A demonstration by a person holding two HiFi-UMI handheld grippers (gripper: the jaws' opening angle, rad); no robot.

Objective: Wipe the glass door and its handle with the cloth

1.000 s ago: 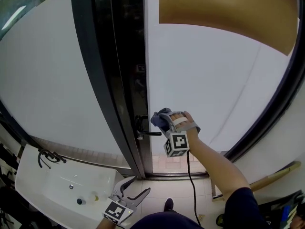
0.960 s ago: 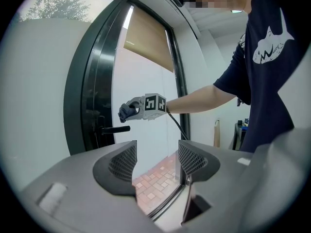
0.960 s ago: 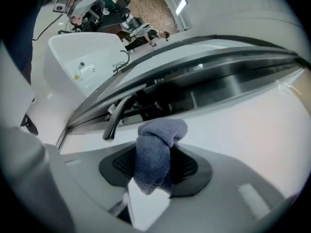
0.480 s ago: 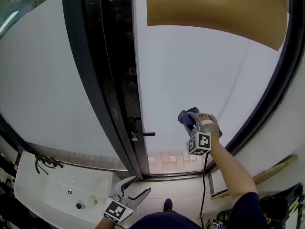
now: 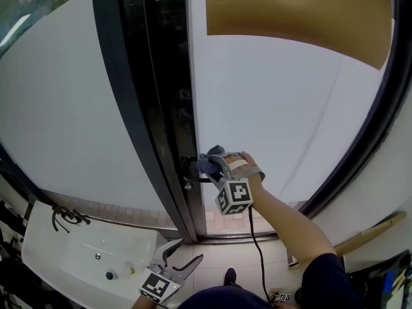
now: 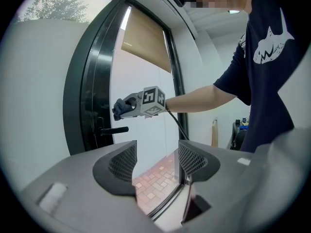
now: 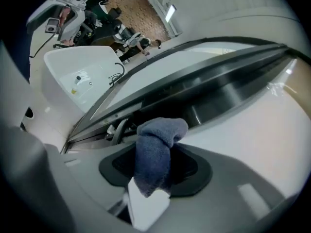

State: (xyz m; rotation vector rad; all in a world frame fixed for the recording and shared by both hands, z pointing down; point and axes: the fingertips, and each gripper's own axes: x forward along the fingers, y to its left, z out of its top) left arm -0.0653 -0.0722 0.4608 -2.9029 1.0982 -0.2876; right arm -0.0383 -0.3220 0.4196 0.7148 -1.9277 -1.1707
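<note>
In the head view the blue-grey terry cloth (image 5: 210,163) hides the far end of the black lever door handle (image 5: 191,179); contact between them can't be judged. On the white basin (image 5: 71,256), tiny items (image 5: 109,275) are too small to name.

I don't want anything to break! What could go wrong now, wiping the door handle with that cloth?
1. A loose bunch of the blue-grey towelling cloth sticks out past the right tongs. It might snag on the black lever handle and pull free.
2. The hard tongs are close to the frosted glass door, so pushing too far could knock or scratch it.
</note>
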